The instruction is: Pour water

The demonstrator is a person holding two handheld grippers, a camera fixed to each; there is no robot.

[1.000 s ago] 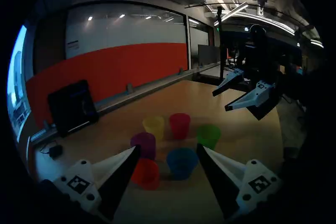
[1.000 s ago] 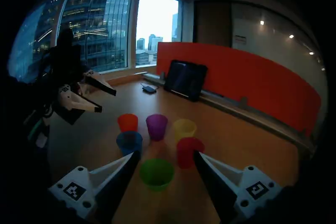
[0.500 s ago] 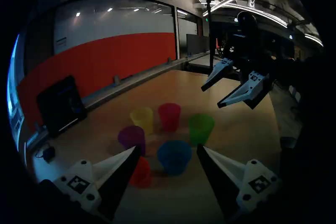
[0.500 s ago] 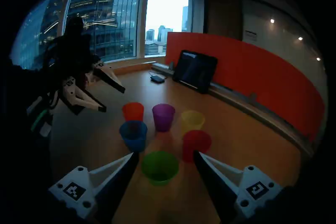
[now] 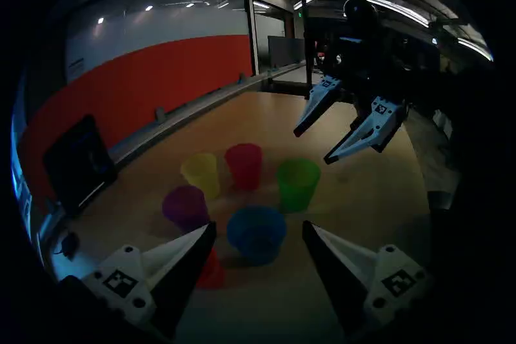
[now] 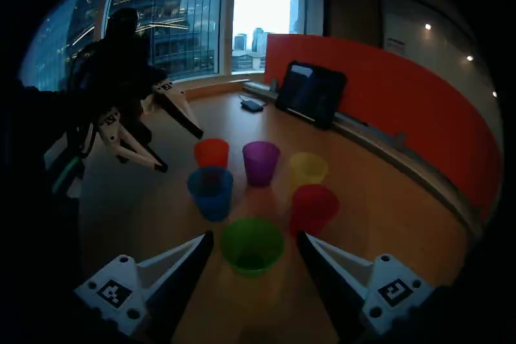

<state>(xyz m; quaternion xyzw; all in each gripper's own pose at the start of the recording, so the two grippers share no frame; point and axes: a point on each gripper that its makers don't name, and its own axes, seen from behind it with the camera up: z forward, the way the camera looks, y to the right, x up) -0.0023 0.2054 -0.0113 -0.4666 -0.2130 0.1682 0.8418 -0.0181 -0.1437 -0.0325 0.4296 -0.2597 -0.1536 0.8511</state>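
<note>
Several coloured cups stand upright in a cluster on the wooden table (image 5: 361,195). In the left gripper view the blue cup (image 5: 257,234) sits just ahead of my open left gripper (image 5: 257,233), with an orange cup (image 5: 210,272) by its left finger, then purple (image 5: 186,207), yellow (image 5: 201,173), red (image 5: 245,164) and green (image 5: 298,182). My right gripper (image 5: 312,148) hangs open beyond the green cup. In the right gripper view the green cup (image 6: 252,246) lies between the tips of my open right gripper (image 6: 254,242); the left gripper (image 6: 180,150) hovers open by the orange cup (image 6: 211,152).
A dark tablet (image 6: 311,93) leans against the red wall panel (image 6: 413,105), with a small dark device (image 6: 251,104) and cable beside it. Large windows (image 6: 168,21) stand behind the person (image 6: 116,73) holding the grippers. Bare tabletop (image 6: 400,215) stretches right of the cups.
Both grippers have come closer to the cups and lower. The blue cup now sits nearer my left fingertips and the green cup nearer my right ones. Both stayed open.
</note>
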